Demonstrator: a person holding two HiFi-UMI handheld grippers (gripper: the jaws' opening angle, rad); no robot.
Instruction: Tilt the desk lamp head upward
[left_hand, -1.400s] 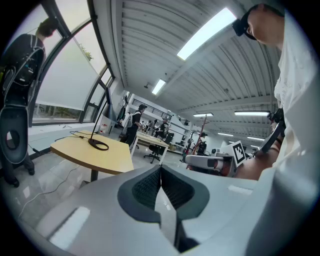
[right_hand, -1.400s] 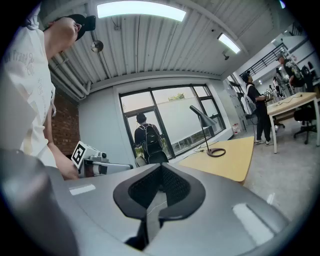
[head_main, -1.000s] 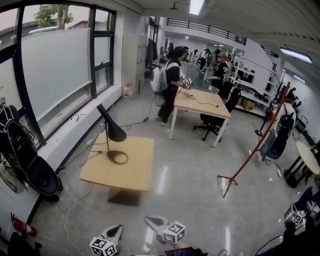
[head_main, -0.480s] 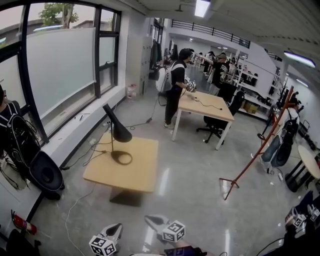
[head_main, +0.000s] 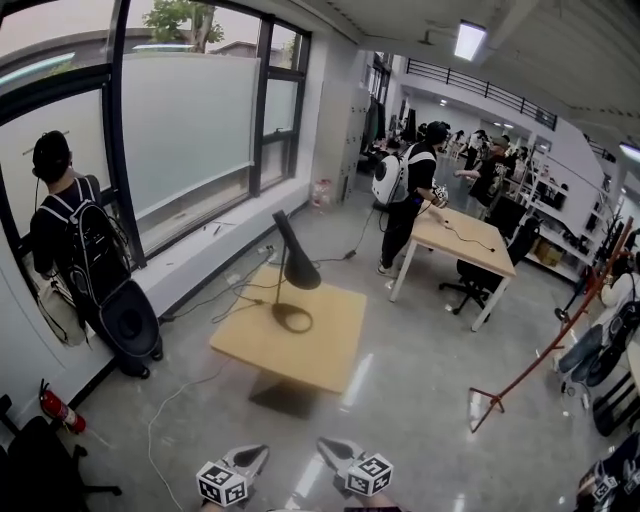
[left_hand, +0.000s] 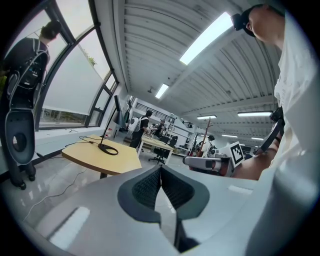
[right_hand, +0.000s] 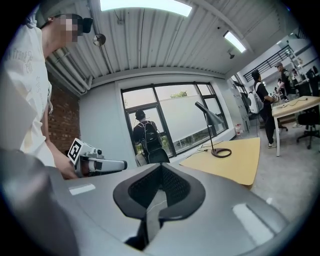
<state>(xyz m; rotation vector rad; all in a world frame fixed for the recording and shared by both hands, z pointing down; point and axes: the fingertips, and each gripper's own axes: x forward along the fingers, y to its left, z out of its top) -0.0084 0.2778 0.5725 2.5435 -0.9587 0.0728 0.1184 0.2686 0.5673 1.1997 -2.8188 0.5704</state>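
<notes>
The left grey hand-held gripper (head_main: 252, 458) and the right grey hand-held gripper (head_main: 332, 449) were both pressed together on nothing. They hung low, well short of the pale wooden table (head_main: 335, 352), likely because the reach had not begun. On the table's far-left part stood the black cone-headed desk lamp (head_main: 298, 264), head angled down and untouched. Glossy grey floor (head_main: 420, 370) surrounded the table. Beyond it were tall windows (head_main: 190, 130).
</notes>
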